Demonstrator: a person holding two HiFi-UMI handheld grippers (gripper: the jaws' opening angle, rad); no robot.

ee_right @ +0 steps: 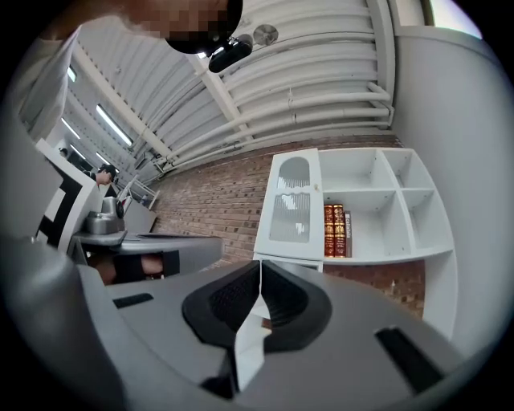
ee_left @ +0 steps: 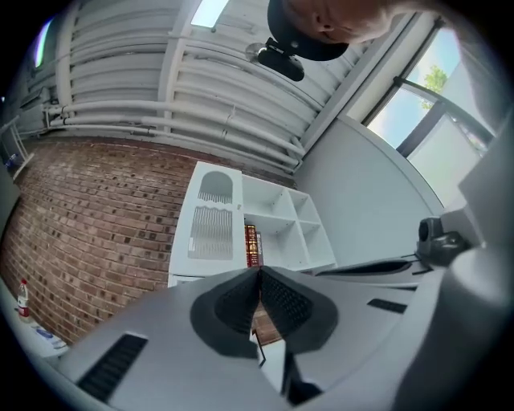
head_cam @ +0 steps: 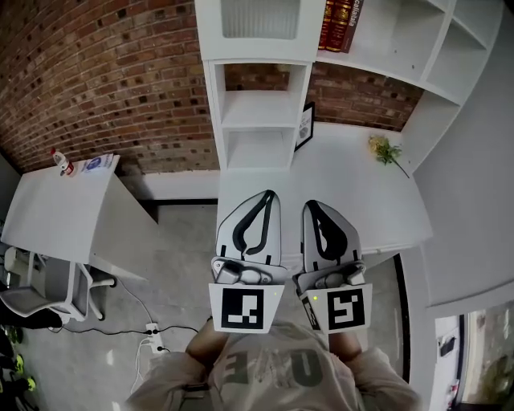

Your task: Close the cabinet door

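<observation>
The white cabinet door (head_cam: 259, 18) with a ribbed glass panel hangs at the top left of the white wall shelf; it looks flat against its compartment. It also shows as the door (ee_left: 213, 221) in the left gripper view and the door (ee_right: 291, 210) in the right gripper view. Both grippers are held side by side low in front of the person, well short of the shelf and pointing towards it. My left gripper (head_cam: 271, 194) (ee_left: 259, 273) is shut with nothing between its pads. My right gripper (head_cam: 308, 205) (ee_right: 261, 265) is likewise shut and empty.
Red books (head_cam: 339, 24) stand in the compartment right of the door. Below is a white desk (head_cam: 353, 185) with a picture frame (head_cam: 304, 126) and a flower sprig (head_cam: 387, 151). A white table (head_cam: 56, 213), a chair (head_cam: 40, 289) and a floor power strip (head_cam: 151, 333) are at the left.
</observation>
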